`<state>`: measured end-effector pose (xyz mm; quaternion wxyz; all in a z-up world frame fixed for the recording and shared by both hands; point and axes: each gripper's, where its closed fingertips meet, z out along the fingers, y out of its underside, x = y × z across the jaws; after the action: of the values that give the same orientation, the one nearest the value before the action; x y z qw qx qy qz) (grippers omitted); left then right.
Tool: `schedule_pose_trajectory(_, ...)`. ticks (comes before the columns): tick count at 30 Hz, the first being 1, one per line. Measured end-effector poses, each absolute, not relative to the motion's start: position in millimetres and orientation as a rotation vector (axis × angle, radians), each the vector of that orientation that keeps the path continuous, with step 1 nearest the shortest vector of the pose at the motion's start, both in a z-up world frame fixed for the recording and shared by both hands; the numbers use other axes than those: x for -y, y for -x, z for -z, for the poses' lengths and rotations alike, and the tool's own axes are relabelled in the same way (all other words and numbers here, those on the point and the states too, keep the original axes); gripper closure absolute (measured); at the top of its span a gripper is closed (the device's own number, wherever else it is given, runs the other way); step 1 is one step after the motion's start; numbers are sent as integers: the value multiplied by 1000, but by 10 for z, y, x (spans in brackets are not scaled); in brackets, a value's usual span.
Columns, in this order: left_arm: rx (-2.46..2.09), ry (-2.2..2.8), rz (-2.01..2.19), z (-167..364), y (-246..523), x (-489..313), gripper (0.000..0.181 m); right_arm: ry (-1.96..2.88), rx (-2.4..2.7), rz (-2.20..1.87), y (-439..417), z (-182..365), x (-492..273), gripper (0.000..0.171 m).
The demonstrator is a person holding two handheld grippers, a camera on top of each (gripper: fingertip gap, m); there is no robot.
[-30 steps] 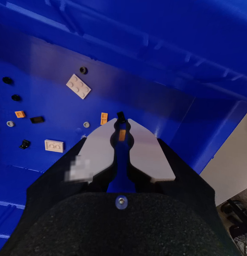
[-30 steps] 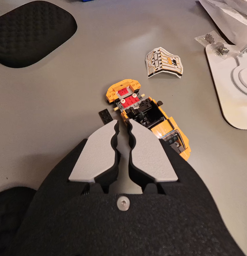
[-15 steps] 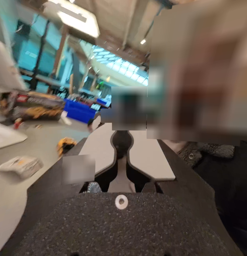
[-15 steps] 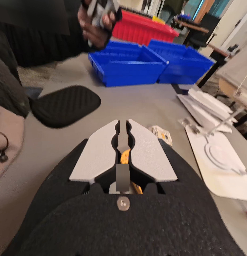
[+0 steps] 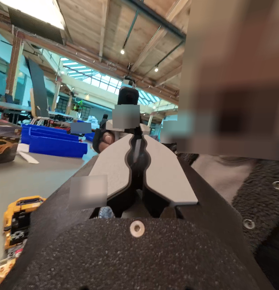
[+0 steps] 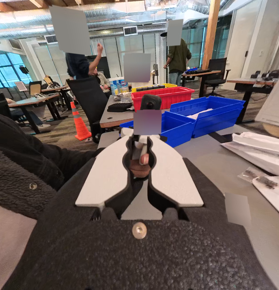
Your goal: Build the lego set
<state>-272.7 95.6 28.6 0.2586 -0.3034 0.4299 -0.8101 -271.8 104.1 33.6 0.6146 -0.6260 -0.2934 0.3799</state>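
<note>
Open workshop, grey tabletop [image 6: 206, 157]; both grippers swung up from bin/car, now face to face; left gripper [image 5: 137, 138] pinches small black piece [image 5: 138, 136], right gripper [image 6: 139, 139] slightly parted, empty; orange lego car [image 5: 18, 222] lower left; handoff likely.

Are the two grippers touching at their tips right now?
Cannot tell. Both wrist views show left gripper and right gripper tip to tip, overlapping, no clear gap.

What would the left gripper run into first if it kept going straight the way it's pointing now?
Most likely the right gripper, held up directly beyond the left gripper tips and facing it, camera on top. Depth is unclear, so the gap between them cannot be judged.
</note>
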Motion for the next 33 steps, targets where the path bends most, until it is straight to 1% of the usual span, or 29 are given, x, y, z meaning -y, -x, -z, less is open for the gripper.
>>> schedule_pose_trajectory(6,-1295,873,2028,-131,2486,-841,173,1478,644,-913,2605,-198,-973,162)
schedule_pose_trajectory(15,-1371,942,1883,31,2365,-822,173,1522,670,-844,2472,-44,-942,164)
schedule_pose_trajectory(18,-1390,999,1827,138,2312,-861,165,1522,672,-814,2338,16,-935,164)
schedule_pose_trajectory(21,-1432,1116,1692,366,2216,-967,163,1537,661,-738,2070,94,-983,164)
schedule_pose_trajectory(25,-1519,1306,1471,808,2064,-1098,162,1567,624,-606,1589,233,-1128,163)
schedule_pose_trajectory(28,-1573,1420,1354,1127,1981,-1154,158,1591,607,-535,1258,381,-1234,163)
schedule_pose_trajectory(33,-1654,1516,1179,1508,1914,-1198,152,1639,605,-504,996,653,-1315,164)
